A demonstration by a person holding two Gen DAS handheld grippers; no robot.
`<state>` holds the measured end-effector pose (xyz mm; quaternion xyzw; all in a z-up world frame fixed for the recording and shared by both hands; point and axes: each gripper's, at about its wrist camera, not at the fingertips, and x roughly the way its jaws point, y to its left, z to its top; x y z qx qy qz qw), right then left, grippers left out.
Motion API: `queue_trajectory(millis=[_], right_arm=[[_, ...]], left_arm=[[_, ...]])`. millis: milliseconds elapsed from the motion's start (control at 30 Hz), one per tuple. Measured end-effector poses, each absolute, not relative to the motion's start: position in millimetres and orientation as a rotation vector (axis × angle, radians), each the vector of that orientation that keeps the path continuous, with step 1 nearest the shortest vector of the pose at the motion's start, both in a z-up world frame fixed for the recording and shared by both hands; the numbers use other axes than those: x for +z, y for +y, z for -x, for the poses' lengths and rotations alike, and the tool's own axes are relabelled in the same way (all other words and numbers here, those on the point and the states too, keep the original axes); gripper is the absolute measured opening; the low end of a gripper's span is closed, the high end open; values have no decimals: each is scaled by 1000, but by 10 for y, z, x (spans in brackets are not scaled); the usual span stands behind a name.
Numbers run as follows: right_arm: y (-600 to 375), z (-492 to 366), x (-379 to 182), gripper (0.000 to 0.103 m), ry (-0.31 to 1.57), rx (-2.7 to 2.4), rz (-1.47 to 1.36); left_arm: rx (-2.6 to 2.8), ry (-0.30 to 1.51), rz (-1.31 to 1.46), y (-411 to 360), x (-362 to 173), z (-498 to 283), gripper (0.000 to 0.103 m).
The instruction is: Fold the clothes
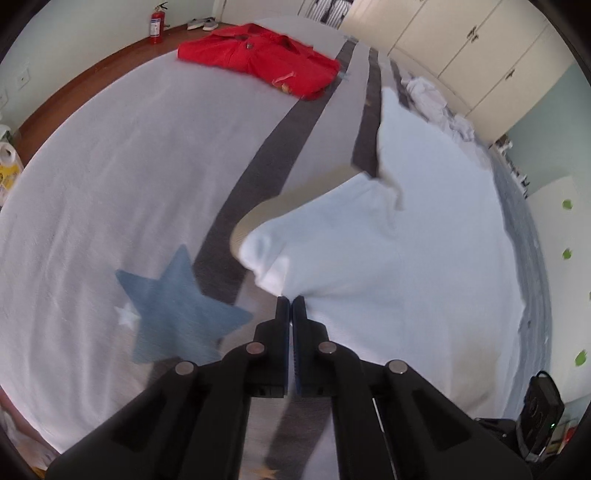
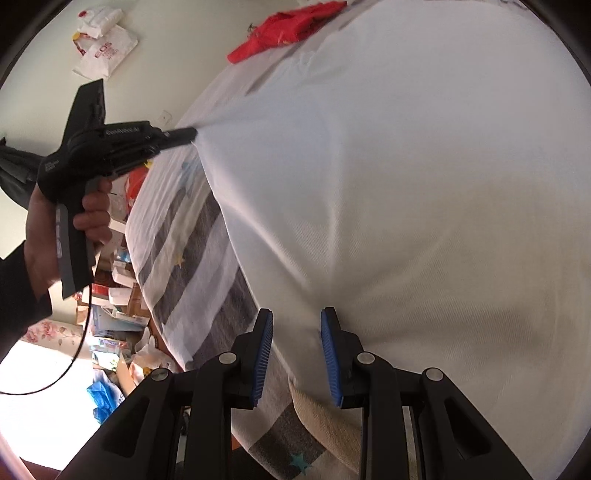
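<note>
- At the far left of the left wrist view, a red fire extinguisher [image 1: 156, 23] stands on the floor by the wall; its label is too small to read.
- Further in, a red garment [image 1: 258, 59] lies already folded on the bed [image 1: 92, 184], well apart from the work in hand, so one piece of the task looks done.
- A blue star [image 1: 173, 310] is printed on the bedcover just left of the left gripper [image 1: 290, 300].
- The left gripper's jaws are pinched together on an edge of the white garment [image 1: 406, 240], whose cloth gathers into the tips; the right wrist view shows the same pinch pulling the fabric taut.
- That white garment is spread over the right part of the bed, one corner turned back, and no finished fold shows yet; by the look of it this piece is only begun.
- To the right, a crumpled white heap [image 1: 439, 99] near the wardrobe may be more clothes waiting, though that is uncertain.
- In the right wrist view, a plastic bag [image 2: 107, 48] on the floor bears red lettering, too blurred to read.
- A hand [image 2: 70, 221] holds the left tool, whose body carries small white writing, also illegible.
- The right gripper [image 2: 297, 325] hangs over the white cloth with a narrow gap between its blue pads [image 2: 263, 354]; whether it presses on the fabric cannot be told.
</note>
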<state>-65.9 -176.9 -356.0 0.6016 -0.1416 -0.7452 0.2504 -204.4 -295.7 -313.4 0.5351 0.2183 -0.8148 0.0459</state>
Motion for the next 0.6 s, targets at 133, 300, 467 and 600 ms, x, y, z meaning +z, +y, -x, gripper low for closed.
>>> queue_trajectory(millis=[133,300,467,600], right_arm=[[-1773,626,-3676,24,-371,-2006,-1656],[-1768,583,-3659,24,-358,-1983,-1655],[-1761,536,-3465,24,-333,-2035,-1600],[-1724,612,-3190,24,-368,-2121,-1518]], left_arm=[[-2421,624,-1743,-2905,-3393,2120,1],[-2433,568,-1574,-3023,-3152,2076,2],[-2450,555,-1510,-3149,-3093,2344,45],[-2457,522,-1567,-3137,-3206,2630,52]])
